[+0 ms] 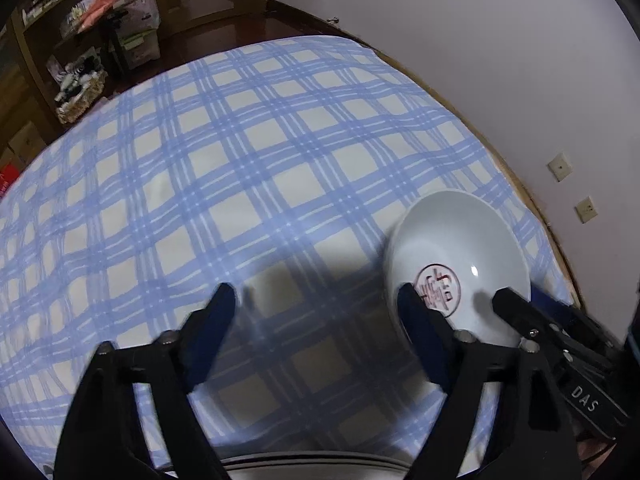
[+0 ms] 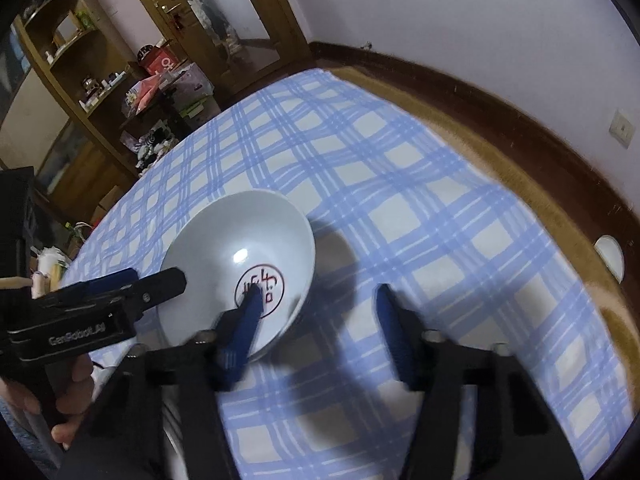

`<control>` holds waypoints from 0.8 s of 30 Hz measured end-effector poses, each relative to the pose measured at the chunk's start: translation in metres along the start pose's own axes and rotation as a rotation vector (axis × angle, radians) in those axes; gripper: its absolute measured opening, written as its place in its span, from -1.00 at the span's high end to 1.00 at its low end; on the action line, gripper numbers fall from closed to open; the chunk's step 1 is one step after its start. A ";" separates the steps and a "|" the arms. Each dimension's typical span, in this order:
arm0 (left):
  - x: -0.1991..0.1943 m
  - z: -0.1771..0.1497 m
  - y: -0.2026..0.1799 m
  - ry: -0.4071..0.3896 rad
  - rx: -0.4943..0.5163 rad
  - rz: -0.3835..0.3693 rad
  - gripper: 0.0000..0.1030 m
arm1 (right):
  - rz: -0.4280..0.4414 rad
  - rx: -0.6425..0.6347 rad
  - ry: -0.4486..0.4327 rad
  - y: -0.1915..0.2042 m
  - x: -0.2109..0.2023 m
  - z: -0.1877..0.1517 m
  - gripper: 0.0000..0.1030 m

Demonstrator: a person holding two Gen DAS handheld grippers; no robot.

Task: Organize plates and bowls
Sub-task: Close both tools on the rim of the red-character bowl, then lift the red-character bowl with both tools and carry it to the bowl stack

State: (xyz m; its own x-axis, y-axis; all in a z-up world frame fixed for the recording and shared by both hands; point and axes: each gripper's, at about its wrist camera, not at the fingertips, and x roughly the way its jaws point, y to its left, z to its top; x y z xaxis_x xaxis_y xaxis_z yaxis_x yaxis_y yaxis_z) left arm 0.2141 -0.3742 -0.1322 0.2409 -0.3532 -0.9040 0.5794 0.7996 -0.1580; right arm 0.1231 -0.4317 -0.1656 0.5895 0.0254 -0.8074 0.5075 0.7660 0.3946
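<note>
A pale bowl (image 1: pixel 460 248) with a red round mark inside sits on the blue checked tablecloth (image 1: pixel 240 184). My left gripper (image 1: pixel 316 300) is open, its right finger over the bowl's near left rim. In the right wrist view the same bowl (image 2: pixel 240 248) lies left of centre. My right gripper (image 2: pixel 316 300) is open, its left finger over the bowl's inside, not gripping it. The left gripper also shows in the right wrist view (image 2: pixel 160 280), at the bowl's left rim. A white rim (image 1: pixel 312 466) shows at the bottom edge of the left wrist view, partly hidden.
The cloth (image 2: pixel 400 200) covers a table beside a white wall (image 1: pixel 500 60). Wooden shelves with clutter (image 1: pixel 80 40) stand at the far left. A white plate edge (image 2: pixel 610 258) shows on the floor side at right. Brown floor (image 2: pixel 520 140) runs along the table.
</note>
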 end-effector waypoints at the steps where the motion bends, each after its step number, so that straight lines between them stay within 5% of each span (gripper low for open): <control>1: 0.001 0.000 0.000 0.003 -0.004 -0.016 -0.25 | 0.031 0.023 0.007 -0.003 0.000 -0.001 0.12; 6: 0.005 0.001 -0.009 0.014 0.005 -0.061 0.47 | 0.069 0.012 -0.002 0.000 0.000 -0.001 0.40; 9: 0.011 0.002 -0.015 0.004 -0.013 -0.052 0.65 | 0.083 0.003 -0.002 0.004 0.001 -0.001 0.57; 13: 0.014 0.000 -0.018 0.028 -0.035 -0.078 0.78 | 0.055 -0.029 -0.009 0.011 -0.001 -0.002 0.59; 24: -0.011 -0.009 -0.021 -0.001 -0.027 -0.066 0.78 | 0.058 -0.044 -0.029 0.017 -0.010 -0.006 0.62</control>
State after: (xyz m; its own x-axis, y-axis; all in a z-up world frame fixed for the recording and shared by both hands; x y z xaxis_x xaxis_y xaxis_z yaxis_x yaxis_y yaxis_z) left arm 0.1924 -0.3830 -0.1226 0.2039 -0.4059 -0.8909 0.5726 0.7876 -0.2278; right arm 0.1227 -0.4149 -0.1533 0.6358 0.0525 -0.7700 0.4440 0.7912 0.4205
